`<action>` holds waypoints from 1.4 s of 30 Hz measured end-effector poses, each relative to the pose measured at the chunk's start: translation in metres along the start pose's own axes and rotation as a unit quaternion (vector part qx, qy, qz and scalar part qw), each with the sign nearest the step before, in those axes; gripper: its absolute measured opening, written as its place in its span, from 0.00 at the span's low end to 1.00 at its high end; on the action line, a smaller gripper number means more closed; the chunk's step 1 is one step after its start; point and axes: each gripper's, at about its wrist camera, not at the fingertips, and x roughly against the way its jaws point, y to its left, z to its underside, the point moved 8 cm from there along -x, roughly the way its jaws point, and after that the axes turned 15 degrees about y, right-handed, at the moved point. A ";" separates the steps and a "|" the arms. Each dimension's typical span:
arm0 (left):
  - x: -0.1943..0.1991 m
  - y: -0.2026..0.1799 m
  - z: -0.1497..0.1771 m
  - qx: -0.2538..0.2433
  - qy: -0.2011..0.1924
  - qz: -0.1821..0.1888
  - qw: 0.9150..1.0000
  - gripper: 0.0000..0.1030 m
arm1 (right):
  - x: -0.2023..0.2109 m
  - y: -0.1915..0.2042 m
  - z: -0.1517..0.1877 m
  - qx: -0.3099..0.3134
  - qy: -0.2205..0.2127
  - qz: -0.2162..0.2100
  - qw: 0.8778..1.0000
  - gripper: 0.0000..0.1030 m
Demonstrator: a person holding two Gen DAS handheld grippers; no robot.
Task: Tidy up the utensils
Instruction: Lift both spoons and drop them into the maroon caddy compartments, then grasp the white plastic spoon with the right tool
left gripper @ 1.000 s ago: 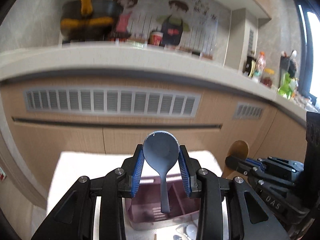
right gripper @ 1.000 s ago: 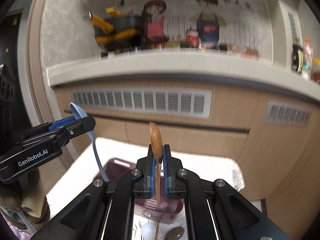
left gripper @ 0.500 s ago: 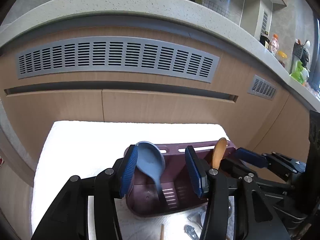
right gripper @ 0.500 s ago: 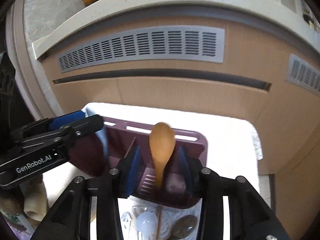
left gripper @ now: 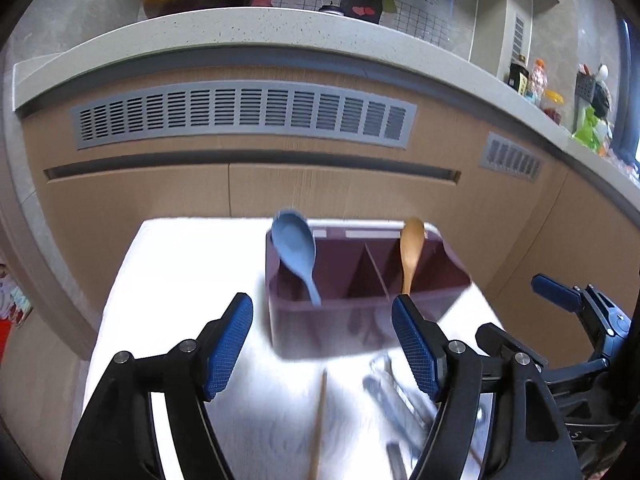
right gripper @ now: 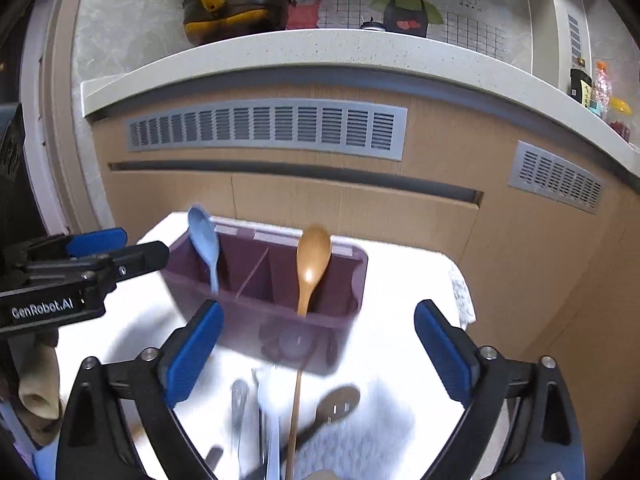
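Both drops done. Near to far:

- Left gripper (left gripper: 322, 344): fingers (left gripper: 226, 344) spread, nothing between the pads. Jaws have just been opening; a second ago they were pinching the blue spoon by its bowl. Left gripper has backed off, short of the caddy's near wall.
- Right gripper (right gripper: 316, 354): fingers (right gripper: 192, 354) spread wide, empty. Also just been opening; a second ago they were clamped on the wooden spoon's neck.
- Loose utensils (right gripper: 264, 420) lie on the white cloth (left gripper: 192, 264) covering the worktop, between and just ahead of the fingers: a long wooden stick (left gripper: 318, 424), possibly a chopstick, some metal pieces and a dark slotted spoon (right gripper: 336, 404). Motion blur, can't tell exact types or count.
- Maroon caddy (left gripper: 360, 328) beyond them, divider down the middle. Blue spoon (left gripper: 296, 252) now stands in the left compartment, bowl up, leaning against the back-left corner. Wooden spoon (right gripper: 312, 264) stands in the right compartment, bowl up, near upright against the back wall. Both are free of the grippers.
- Behind: wood cabinet front with grey vents (left gripper: 244, 116), speckled counter ledge above.

Read: two spoons are sorted, one per compartment, and both grippers are free. The task isn't finished, since the pile on the cloth is still to go. The next pick is likely from that pile. The thin stick lies flat on cloth, so it's probably awkward to pinch.
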 end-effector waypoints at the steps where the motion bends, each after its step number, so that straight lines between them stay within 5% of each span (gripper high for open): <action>1: 0.002 -0.001 0.007 -0.001 0.004 -0.004 1.000 0.72 | 0.001 -0.001 0.007 0.000 0.002 0.002 1.000 0.94; 20: -0.017 0.027 0.110 0.027 0.095 -0.046 0.994 0.80 | -0.020 -0.013 0.109 0.008 0.076 0.088 0.993 0.99; 25: -0.017 0.054 0.116 0.059 0.101 -0.057 0.992 0.80 | -0.032 -0.021 0.116 -0.027 0.113 0.025 0.993 0.99; 33: -0.020 0.071 0.119 0.081 0.104 -0.054 0.990 0.80 | -0.037 0.002 0.104 0.001 0.130 -0.027 0.991 0.52; 42: -0.017 0.072 0.122 0.080 0.107 -0.048 0.990 0.82 | -0.078 0.038 0.069 0.030 0.168 -0.092 0.981 0.32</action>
